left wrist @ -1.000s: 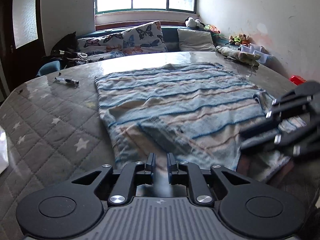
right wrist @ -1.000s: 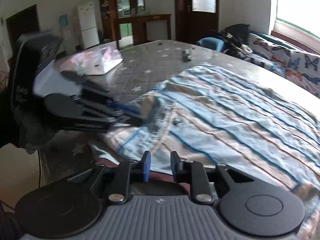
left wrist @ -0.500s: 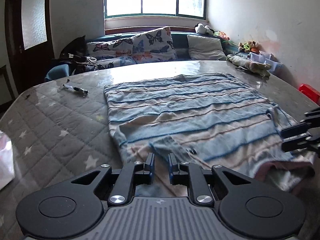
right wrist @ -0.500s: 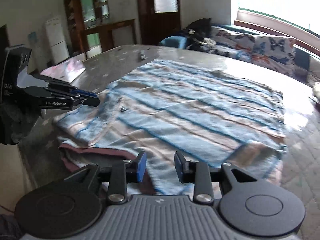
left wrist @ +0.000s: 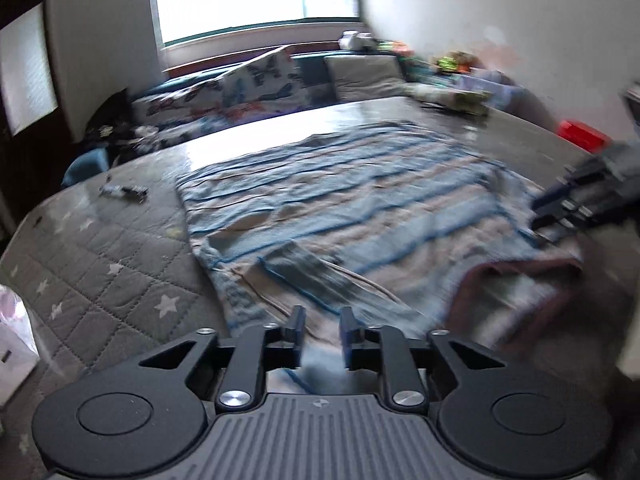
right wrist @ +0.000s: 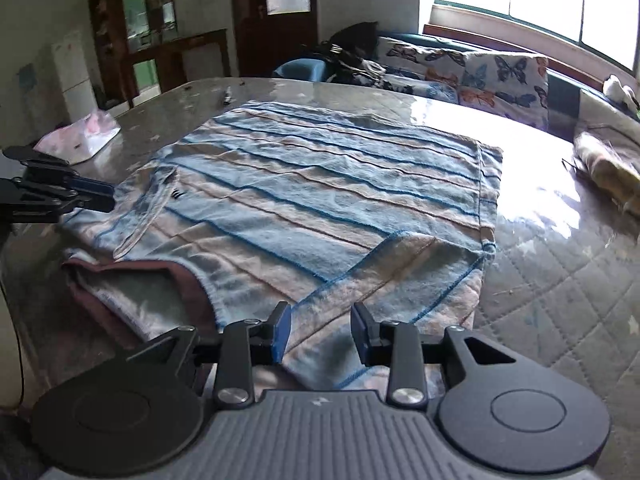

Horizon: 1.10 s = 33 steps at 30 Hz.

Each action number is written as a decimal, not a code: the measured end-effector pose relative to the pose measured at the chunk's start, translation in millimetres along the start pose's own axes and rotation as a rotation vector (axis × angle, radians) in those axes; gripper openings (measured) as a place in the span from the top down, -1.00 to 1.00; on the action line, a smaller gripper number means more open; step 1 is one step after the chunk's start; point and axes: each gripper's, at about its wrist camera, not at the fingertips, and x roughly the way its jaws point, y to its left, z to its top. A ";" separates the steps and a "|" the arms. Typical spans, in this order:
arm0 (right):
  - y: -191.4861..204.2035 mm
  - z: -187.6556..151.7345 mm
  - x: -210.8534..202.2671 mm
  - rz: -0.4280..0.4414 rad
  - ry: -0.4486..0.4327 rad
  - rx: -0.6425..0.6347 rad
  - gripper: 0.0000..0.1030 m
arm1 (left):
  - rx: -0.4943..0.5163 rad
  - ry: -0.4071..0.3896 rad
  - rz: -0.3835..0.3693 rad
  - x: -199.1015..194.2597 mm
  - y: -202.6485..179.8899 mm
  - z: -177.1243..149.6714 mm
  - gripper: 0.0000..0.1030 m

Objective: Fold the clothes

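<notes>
A blue and pink striped garment [left wrist: 352, 204] lies spread flat on the quilted table; it also shows in the right wrist view [right wrist: 320, 200]. Its near edge is folded over and a dark red lining [right wrist: 168, 276] shows. My left gripper [left wrist: 322, 334] is open and empty over the garment's near left edge. My right gripper [right wrist: 320, 330] is open and empty over the near right part. Each gripper appears in the other's view, the right one [left wrist: 576, 204] and the left one [right wrist: 64, 196], both at the garment's sides.
A grey star-quilted cover [left wrist: 100, 264] tops the table. A small dark object [left wrist: 124, 191] lies at the far left. A pink-white bag [right wrist: 78, 138] sits at one edge. Butterfly cushions [right wrist: 472, 74] line the bench under the window. A red box [left wrist: 582, 134] lies right.
Both grippers have let go of the garment and drawn back and apart; their jaws opened wider. The garment's near edge now lies folded on the table.
</notes>
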 end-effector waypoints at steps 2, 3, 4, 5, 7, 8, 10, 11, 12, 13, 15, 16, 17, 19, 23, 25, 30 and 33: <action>4.7 -2.0 -7.9 -0.002 0.013 -0.049 0.29 | 0.059 -0.006 -0.015 -15.6 -8.6 -6.6 0.35; 7.6 -3.2 -12.1 -0.002 0.021 -0.074 0.29 | 0.086 -0.005 -0.019 -21.4 -12.7 -9.8 0.35; 10.4 -4.9 -16.5 -0.003 0.029 -0.101 0.28 | 0.114 -0.003 -0.023 -26.4 -16.5 -13.5 0.29; 13.8 -7.4 -21.3 -0.004 0.038 -0.131 0.26 | 0.142 0.000 -0.027 -30.3 -20.3 -17.7 0.20; 20.8 -12.3 -29.5 -0.002 0.054 -0.188 0.24 | 0.196 0.011 -0.022 -31.7 -28.4 -24.8 0.15; 23.8 -14.5 -31.8 -0.001 0.060 -0.209 0.16 | 0.224 0.014 -0.016 -30.7 -33.0 -28.2 0.14; 32.4 -20.9 -34.0 0.002 0.075 -0.268 -0.03 | 0.269 0.018 -0.001 -26.0 -41.5 -34.0 0.13; 35.5 -23.3 -33.9 0.000 0.079 -0.289 -0.04 | 0.286 0.016 0.009 -24.1 -45.7 -36.0 0.12; 40.4 -26.7 -33.0 -0.004 0.085 -0.315 -0.04 | 0.296 0.007 0.015 -22.5 -48.9 -37.0 0.13; 44.2 -29.1 -32.0 -0.008 0.083 -0.334 -0.04 | 0.307 -0.002 0.021 -20.9 -52.1 -38.0 0.13; 50.1 -32.8 -30.3 -0.014 0.072 -0.360 -0.05 | 0.324 -0.025 0.030 -19.1 -56.1 -39.2 0.13; 52.0 -33.2 -29.8 -0.014 0.064 -0.367 -0.07 | 0.330 -0.035 0.033 -17.2 -57.2 -38.6 0.13; 52.7 -32.8 -29.3 -0.012 0.059 -0.368 -0.08 | 0.336 -0.044 0.037 -15.3 -58.2 -38.0 0.13; 53.1 -32.2 -27.1 -0.006 0.050 -0.359 -0.08 | 0.353 -0.053 0.046 -11.0 -59.8 -37.7 0.13; 51.5 -31.7 -23.9 0.003 0.034 -0.345 -0.08 | 0.358 -0.073 0.023 -6.9 -59.5 -36.4 0.56; 49.8 -32.0 -23.4 0.009 0.032 -0.335 -0.08 | 0.344 -0.088 0.012 -6.9 -58.4 -33.6 0.80; 46.4 -32.0 -22.4 0.020 0.022 -0.322 -0.08 | 0.213 -0.117 -0.008 -4.9 -42.7 -13.8 0.99; 46.1 -31.3 -20.6 0.019 0.011 -0.319 -0.08 | 0.124 -0.118 -0.022 0.1 -29.2 0.3 1.00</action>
